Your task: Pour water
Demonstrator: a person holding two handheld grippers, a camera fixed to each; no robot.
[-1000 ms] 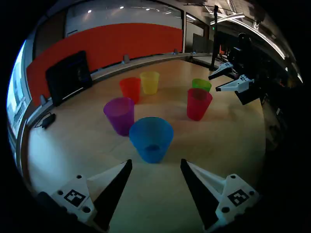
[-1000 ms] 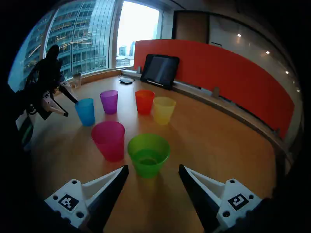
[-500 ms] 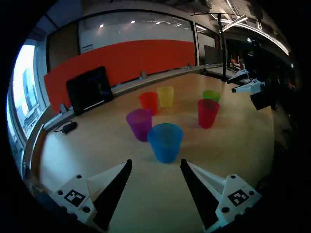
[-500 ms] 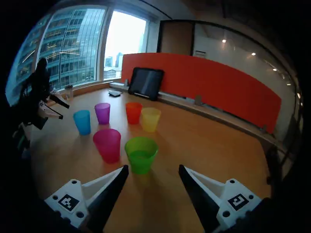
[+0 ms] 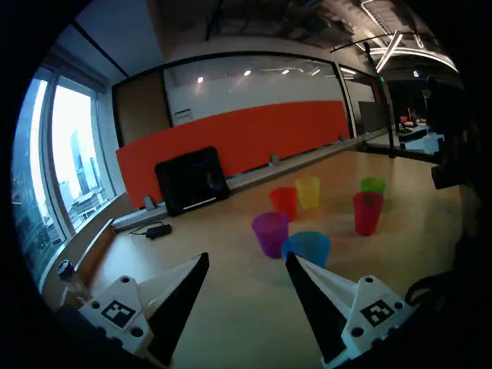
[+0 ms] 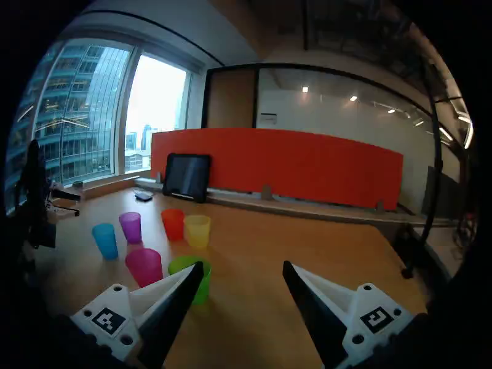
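Six plastic cups stand on the wooden table (image 5: 234,307). In the left gripper view the blue cup (image 5: 305,245) is nearest, partly behind a fingertip, with the purple (image 5: 270,232), orange (image 5: 283,202), yellow (image 5: 307,191), pink (image 5: 368,213) and green (image 5: 372,185) cups beyond. My left gripper (image 5: 246,257) is open and holds nothing, short of the blue cup. In the right gripper view the green cup (image 6: 187,270) sits partly behind a finger, beside the pink cup (image 6: 144,265); the blue cup (image 6: 106,240) stands farther off. My right gripper (image 6: 242,265) is open and holds nothing.
A black tablet (image 5: 192,179) leans against the orange wall panel (image 5: 258,132) at the table's back edge, with a small black adapter (image 5: 158,231) near it. Windows line one side. The other gripper (image 6: 64,202) and a dark figure (image 6: 34,203) are at the far left of the right gripper view.
Both grippers have drawn back from the cups and tilted upward. The cups look smaller and lower, and more wall and ceiling show. Both stay open.
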